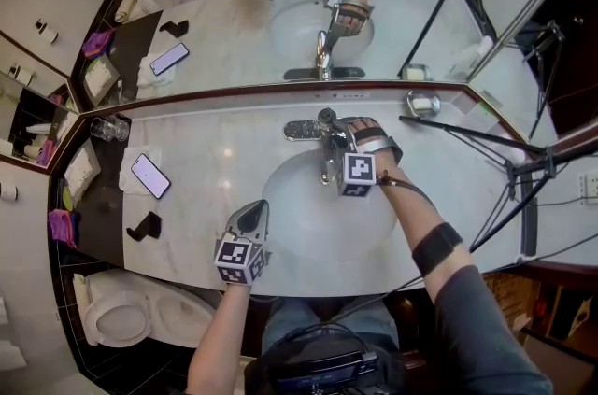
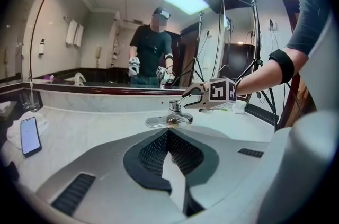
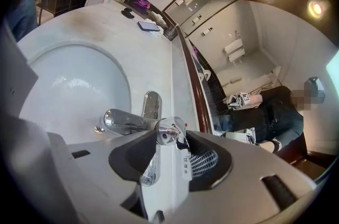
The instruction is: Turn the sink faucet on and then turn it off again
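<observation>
My right gripper [image 3: 170, 135] has its jaws clamped on the faucet lever [image 3: 150, 167], which slants up toward me from the faucet [image 1: 304, 131] behind the sink [image 1: 299, 225], while my left gripper [image 1: 252, 211], jaws together and empty, hangs well apart at the sink's front rim.

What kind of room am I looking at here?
A bathroom, possibly in a hotel. A white sink with a chrome faucet is set in a marble counter, a toilet stands beside it, and a wide mirror runs along the wall behind.
</observation>
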A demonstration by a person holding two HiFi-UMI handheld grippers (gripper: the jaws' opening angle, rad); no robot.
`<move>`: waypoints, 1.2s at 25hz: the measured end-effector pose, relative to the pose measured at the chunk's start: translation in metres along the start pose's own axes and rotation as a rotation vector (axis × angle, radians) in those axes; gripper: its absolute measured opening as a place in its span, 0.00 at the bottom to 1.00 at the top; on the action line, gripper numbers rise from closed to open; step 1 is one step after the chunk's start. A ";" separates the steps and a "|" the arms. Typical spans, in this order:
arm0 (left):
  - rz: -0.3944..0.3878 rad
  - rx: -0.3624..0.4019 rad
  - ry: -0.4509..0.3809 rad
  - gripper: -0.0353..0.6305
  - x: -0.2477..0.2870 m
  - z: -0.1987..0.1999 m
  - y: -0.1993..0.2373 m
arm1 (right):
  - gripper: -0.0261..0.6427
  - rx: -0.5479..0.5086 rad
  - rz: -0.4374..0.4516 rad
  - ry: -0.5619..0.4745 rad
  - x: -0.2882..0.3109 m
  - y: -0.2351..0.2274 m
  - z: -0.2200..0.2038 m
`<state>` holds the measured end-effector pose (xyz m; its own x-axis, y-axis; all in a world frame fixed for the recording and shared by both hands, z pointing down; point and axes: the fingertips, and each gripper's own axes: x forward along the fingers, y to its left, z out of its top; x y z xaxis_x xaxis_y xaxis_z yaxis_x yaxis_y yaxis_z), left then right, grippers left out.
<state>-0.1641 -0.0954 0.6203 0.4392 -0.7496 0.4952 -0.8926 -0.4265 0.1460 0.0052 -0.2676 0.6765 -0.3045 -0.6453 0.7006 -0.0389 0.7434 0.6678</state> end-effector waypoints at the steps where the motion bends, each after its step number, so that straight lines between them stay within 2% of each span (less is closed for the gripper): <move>1: -0.001 -0.002 0.004 0.05 0.000 -0.002 0.000 | 0.30 -0.007 -0.005 0.004 0.000 0.001 -0.001; 5: -0.004 -0.007 0.015 0.05 0.001 -0.007 0.000 | 0.28 -0.009 -0.043 -0.018 -0.003 -0.007 0.007; 11: -0.001 -0.011 0.009 0.05 0.003 -0.005 0.000 | 0.24 -0.026 -0.044 0.004 0.003 0.002 -0.002; 30: 0.026 -0.045 0.011 0.05 -0.015 -0.021 0.013 | 0.24 0.010 -0.117 -0.003 -0.003 0.023 -0.007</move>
<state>-0.1839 -0.0790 0.6327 0.4147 -0.7546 0.5084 -0.9075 -0.3836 0.1709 0.0118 -0.2502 0.6914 -0.3001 -0.7271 0.6174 -0.0835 0.6648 0.7423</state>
